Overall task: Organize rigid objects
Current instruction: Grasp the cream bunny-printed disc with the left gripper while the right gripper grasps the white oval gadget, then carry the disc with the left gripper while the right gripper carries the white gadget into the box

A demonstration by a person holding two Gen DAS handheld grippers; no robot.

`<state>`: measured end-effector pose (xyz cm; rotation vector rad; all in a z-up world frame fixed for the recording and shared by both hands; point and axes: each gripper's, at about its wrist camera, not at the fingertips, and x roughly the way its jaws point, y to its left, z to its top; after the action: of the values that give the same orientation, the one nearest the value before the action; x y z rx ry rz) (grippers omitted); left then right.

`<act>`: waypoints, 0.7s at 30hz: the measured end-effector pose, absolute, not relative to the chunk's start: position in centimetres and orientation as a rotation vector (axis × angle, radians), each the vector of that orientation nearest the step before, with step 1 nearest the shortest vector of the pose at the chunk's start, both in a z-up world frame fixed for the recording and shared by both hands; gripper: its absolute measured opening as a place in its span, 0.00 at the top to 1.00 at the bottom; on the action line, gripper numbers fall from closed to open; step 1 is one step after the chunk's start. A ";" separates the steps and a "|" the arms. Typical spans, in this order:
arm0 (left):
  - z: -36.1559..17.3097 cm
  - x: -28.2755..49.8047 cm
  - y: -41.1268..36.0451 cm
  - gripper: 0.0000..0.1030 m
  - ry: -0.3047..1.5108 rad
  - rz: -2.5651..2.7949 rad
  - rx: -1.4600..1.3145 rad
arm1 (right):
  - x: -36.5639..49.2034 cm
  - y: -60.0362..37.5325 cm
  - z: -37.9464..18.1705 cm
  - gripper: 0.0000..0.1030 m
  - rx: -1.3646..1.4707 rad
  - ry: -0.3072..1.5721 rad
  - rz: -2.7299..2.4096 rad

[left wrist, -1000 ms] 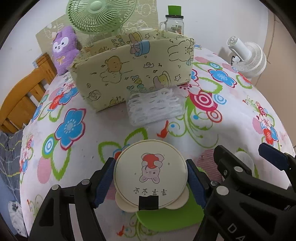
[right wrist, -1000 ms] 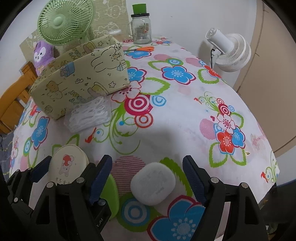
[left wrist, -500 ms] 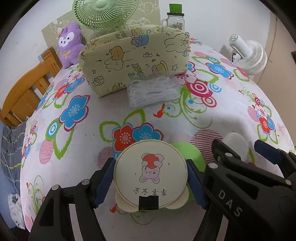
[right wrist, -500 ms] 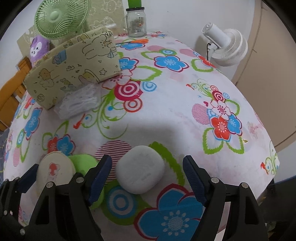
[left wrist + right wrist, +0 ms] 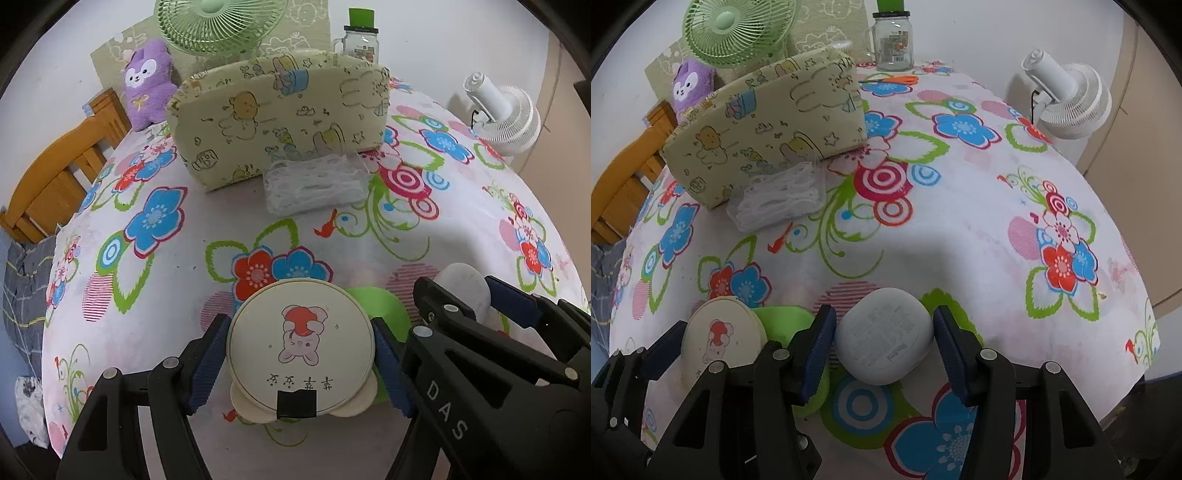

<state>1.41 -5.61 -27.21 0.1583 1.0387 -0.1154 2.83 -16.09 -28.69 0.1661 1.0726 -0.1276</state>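
Gripping firmly, the left gripper [image 5: 299, 363] has its blue pads pressed against both sides of the round cream compact [image 5: 300, 352], the one with a pink bunny printed on its lid, a black tab at its near edge. Beside it, on its right, the right gripper [image 5: 884, 341] has just been closing its jaws, and the white earbud case [image 5: 884, 336] sits between them, both blue pads right up against its rounded sides with lettering showing on top. Under and between the two claws a bright green disc [image 5: 382, 304] lies flat on the flowered tablecloth [image 5: 369, 251].

Ahead of both claws, well apart, a clear packet of white items [image 5: 314, 184] rests on the cloth, touching the front of the pale yellow fabric storage box [image 5: 280, 122] with cartoon animals. Beyond that box stand a green desk fan [image 5: 221, 22], a purple plush toy [image 5: 147, 83] off to the far left, and a glass jar with a green lid [image 5: 362, 35]. Far off to the right front, a white fan [image 5: 1067, 98] stands at the table's edge. Orange-handled scissors [image 5: 897, 79] lie near the jar in the right wrist view. A wooden chair [image 5: 55, 173] shows at far left.
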 end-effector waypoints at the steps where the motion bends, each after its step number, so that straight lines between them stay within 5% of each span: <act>1: -27.0 1.5 -5.6 0.26 1.035 -0.113 0.155 | 2.9 -16.0 -28.4 0.44 0.164 1.067 -0.127; 21: -21.3 2.9 -3.8 0.26 0.978 -0.063 0.080 | 5.0 -14.2 -22.2 0.44 0.117 1.004 -0.065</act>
<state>2.91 -3.83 -21.34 0.0802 0.9776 -0.0627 4.96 -14.24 -22.23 0.1174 1.0037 -0.0648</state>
